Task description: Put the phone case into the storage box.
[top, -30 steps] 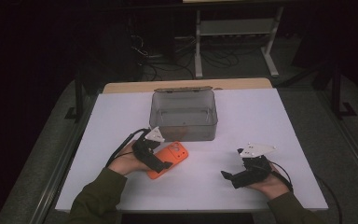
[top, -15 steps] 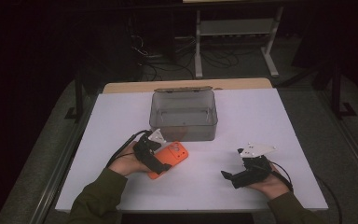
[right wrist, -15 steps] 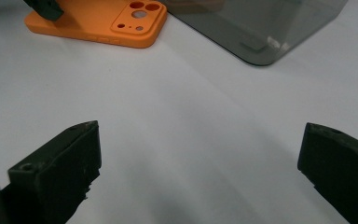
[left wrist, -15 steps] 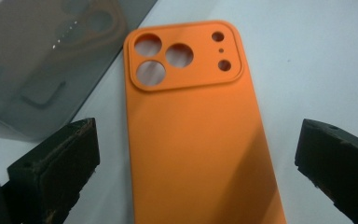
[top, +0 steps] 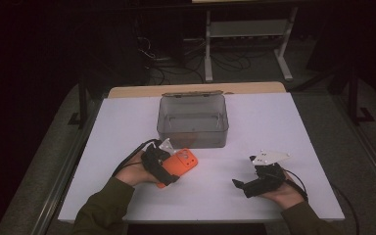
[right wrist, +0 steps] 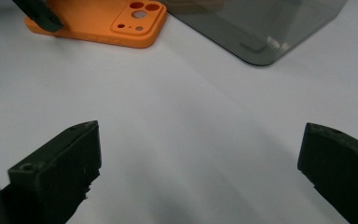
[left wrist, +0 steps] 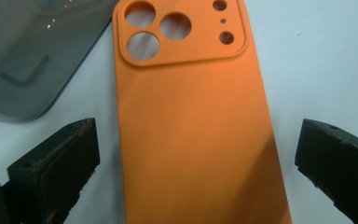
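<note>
The left gripper [left wrist: 193, 154] stands released astride the flat orange silicone phone case [left wrist: 191, 121] — poised to clamp it — just near of the smoky translucent plastic box [top: 193, 121], while the right gripper [right wrist: 198, 172] waits released.

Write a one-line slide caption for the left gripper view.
Left gripper, jaws wide open, straddles an orange phone case lying on the white table beside a smoky plastic box.

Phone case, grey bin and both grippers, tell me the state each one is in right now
Orange phone case: flat on the table, camera cut-outs up, between the open jaws, not gripped.
Grey bin: upright, open at the top; contents unclear.
Left gripper: open, jaws either side of the case.
Right gripper: open, holding nothing, over bare table.
</note>
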{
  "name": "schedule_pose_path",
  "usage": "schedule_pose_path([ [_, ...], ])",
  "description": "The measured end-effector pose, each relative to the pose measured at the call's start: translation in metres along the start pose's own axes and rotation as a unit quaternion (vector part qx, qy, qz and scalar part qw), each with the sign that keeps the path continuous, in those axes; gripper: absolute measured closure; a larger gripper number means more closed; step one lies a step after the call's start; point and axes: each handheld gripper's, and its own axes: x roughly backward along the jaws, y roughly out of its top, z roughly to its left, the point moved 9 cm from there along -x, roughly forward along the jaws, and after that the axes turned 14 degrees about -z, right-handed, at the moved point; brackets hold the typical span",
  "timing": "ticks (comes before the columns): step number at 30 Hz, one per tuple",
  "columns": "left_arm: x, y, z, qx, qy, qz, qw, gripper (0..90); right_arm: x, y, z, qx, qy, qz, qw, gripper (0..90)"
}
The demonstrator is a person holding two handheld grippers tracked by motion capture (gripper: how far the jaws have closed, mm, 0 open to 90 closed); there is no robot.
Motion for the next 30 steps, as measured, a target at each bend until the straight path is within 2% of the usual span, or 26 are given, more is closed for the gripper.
schedule_pose_path([
  [9,-0.0020,-0.0048,-0.0004,0.007,0.002,0.012,0.9999,0.0,0.0003,0.0001,-0.0001,0.000,0.000,0.000,1.0000,0.0],
  [23,-0.0039,-0.0092,-0.0013,0.001,0.005,0.029,0.9996,0.0,0.0005,0.0002,-0.0002,0.000,0.000,-0.001,1.0000,0.0],
  [30,-0.0039,-0.0095,-0.0017,0.002,0.008,0.029,0.9996,0.0,0.0005,0.0003,-0.0003,0.000,0.000,-0.001,1.0000,0.0],
])
